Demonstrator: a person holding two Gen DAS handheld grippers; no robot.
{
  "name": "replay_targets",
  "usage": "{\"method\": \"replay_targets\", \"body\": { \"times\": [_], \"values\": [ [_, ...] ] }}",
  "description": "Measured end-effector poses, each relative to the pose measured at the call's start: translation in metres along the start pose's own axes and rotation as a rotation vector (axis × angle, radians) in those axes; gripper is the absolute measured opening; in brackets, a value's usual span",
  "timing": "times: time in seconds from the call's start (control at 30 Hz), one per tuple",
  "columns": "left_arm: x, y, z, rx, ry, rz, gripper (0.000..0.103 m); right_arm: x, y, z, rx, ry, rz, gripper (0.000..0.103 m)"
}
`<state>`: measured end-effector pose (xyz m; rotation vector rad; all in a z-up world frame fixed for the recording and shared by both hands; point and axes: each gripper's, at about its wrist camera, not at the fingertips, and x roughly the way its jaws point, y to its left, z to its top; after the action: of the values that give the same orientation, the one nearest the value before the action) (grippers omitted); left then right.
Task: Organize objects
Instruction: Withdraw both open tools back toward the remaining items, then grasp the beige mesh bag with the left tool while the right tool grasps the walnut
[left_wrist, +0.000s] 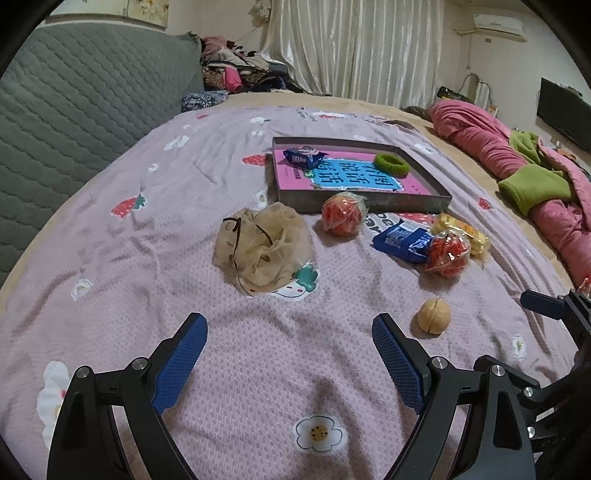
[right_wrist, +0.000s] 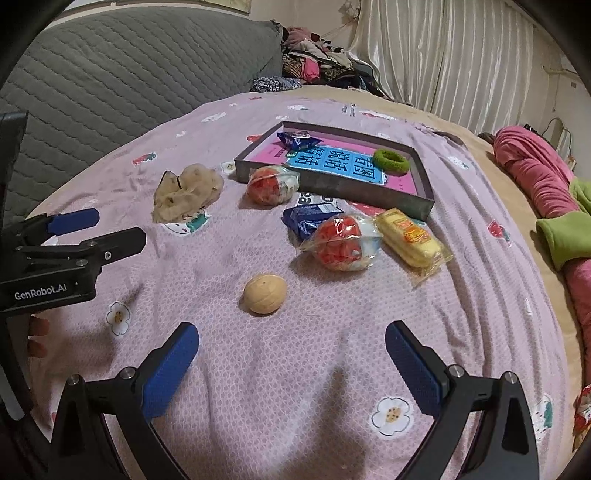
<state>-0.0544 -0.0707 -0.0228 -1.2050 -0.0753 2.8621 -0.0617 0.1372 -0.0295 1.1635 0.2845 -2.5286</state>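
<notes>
A shallow grey tray (left_wrist: 369, 201) (right_wrist: 332, 192) lies on the pink bedspread and holds a pink-and-blue book, a blue snack packet (left_wrist: 301, 157) (right_wrist: 295, 139) and a green hair tie (left_wrist: 391, 163) (right_wrist: 390, 160). In front of it lie a beige mesh puff (left_wrist: 262, 243) (right_wrist: 186, 192), two wrapped red balls (left_wrist: 341, 214) (left_wrist: 447, 253) (right_wrist: 273, 184) (right_wrist: 341, 238), a blue packet (left_wrist: 400, 242) (right_wrist: 308, 218), a yellow packet (left_wrist: 461, 229) (right_wrist: 410, 236) and a tan walnut-like ball (left_wrist: 434, 315) (right_wrist: 264, 293). My left gripper (left_wrist: 288, 332) (right_wrist: 110, 225) is open and empty, short of the puff. My right gripper (right_wrist: 291, 339) is open and empty, just short of the tan ball.
A grey quilted headboard (left_wrist: 74, 107) rises at the left. Piled clothes (left_wrist: 236, 70) lie beyond the bed, and a pink and green bundle (left_wrist: 532, 177) lies along its right side. Curtains (left_wrist: 354, 44) hang behind. Fingers (right_wrist: 37, 332) show at the left edge of the right wrist view.
</notes>
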Motion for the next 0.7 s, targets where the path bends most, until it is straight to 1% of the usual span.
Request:
{"method": "replay_targets", "body": {
  "times": [0.27, 0.53, 0.7],
  "values": [
    [0.016, 0.001, 0.002, -0.008, 0.016, -0.009, 0.091, 0.017, 0.000, -0.001, 0.026, 0.030, 0.011, 0.102],
    [0.035, 0.003, 0.012, -0.015, 0.029, -0.014, 0.091, 0.031, 0.000, 0.005, 0.045, 0.038, 0.012, 0.102],
    [0.047, 0.003, 0.018, -0.016, 0.034, -0.025, 0.091, 0.043, 0.000, 0.009, 0.047, 0.052, -0.004, 0.102]
  ]
}}
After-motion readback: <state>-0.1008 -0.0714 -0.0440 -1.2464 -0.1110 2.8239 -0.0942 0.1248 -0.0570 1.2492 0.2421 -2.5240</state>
